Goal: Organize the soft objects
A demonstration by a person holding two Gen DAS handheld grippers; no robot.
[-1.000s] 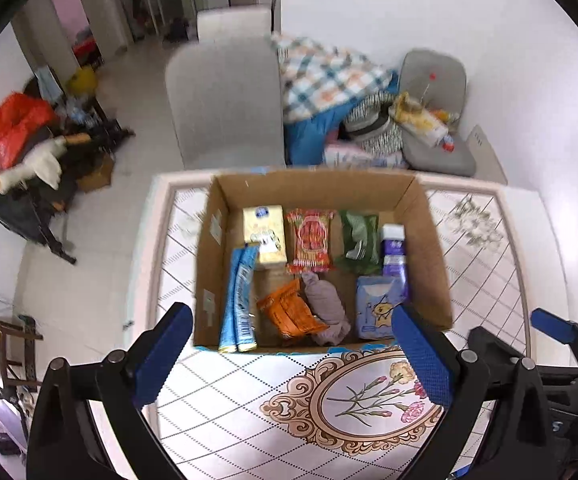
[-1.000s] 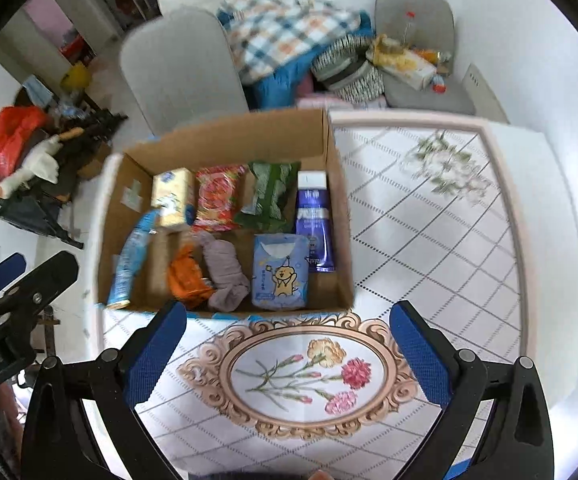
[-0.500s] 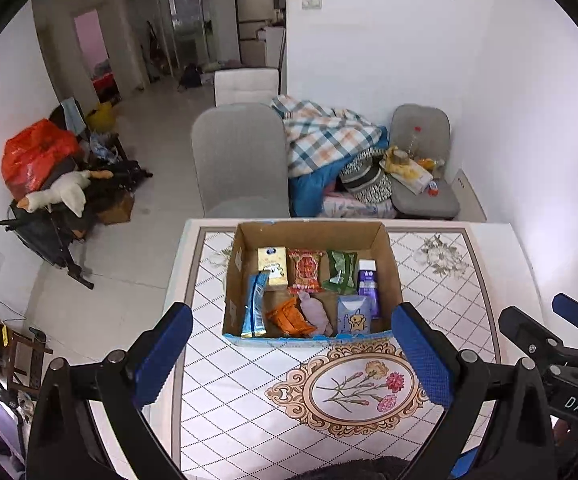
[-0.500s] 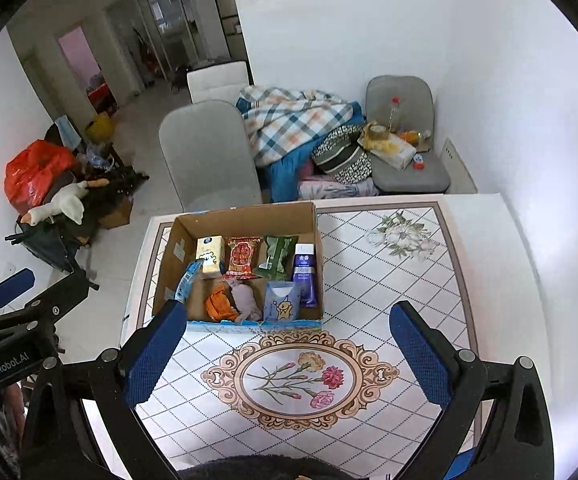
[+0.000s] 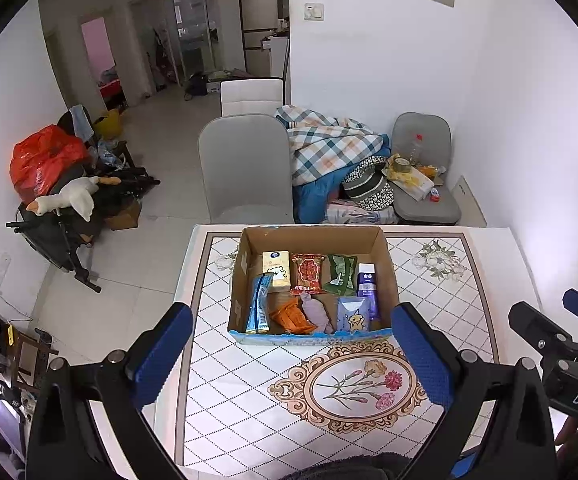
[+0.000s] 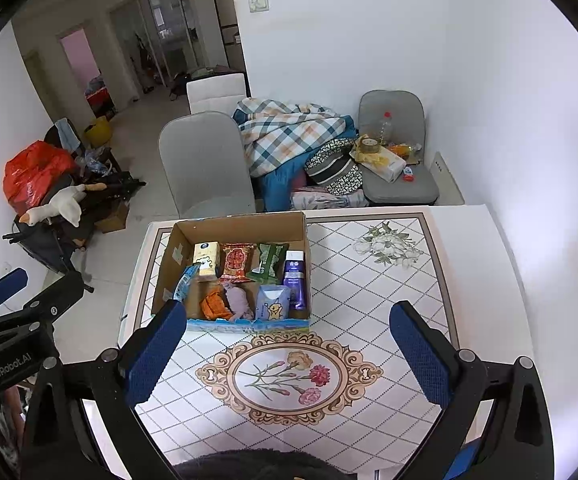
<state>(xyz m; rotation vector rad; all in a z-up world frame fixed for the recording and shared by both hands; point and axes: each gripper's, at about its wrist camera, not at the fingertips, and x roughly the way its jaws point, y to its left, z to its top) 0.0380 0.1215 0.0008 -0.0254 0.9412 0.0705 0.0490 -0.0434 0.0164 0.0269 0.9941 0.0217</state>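
A cardboard box (image 5: pixel 385 268) stands on the tiled table (image 5: pixel 249 392), also in the right wrist view (image 6: pixel 305 236). It holds soft packs: a yellow tissue pack (image 5: pixel 276 271), a red snack bag (image 5: pixel 308 273), a green pack (image 5: pixel 341 274), a purple tube (image 5: pixel 366 285), a blue tissue pack (image 5: pixel 352 314), an orange bag (image 5: pixel 289 314), a grey cloth (image 5: pixel 315 312) and a blue wrapper (image 5: pixel 258 309). My left gripper (image 5: pixel 292 355) is open and empty, high above the table's near side. My right gripper (image 6: pixel 288 351) is open and empty beside it.
A grey chair (image 5: pixel 245 168) stands behind the table. A plaid blanket pile (image 5: pixel 329 148) and a second cluttered chair (image 5: pixel 421 176) sit by the wall. A stroller with a red bag and a toy goose (image 5: pixel 69 200) stands at the left.
Both grippers have pulled up and back from the box, so the box looks much smaller and the whole room shows. Both stay open and empty.
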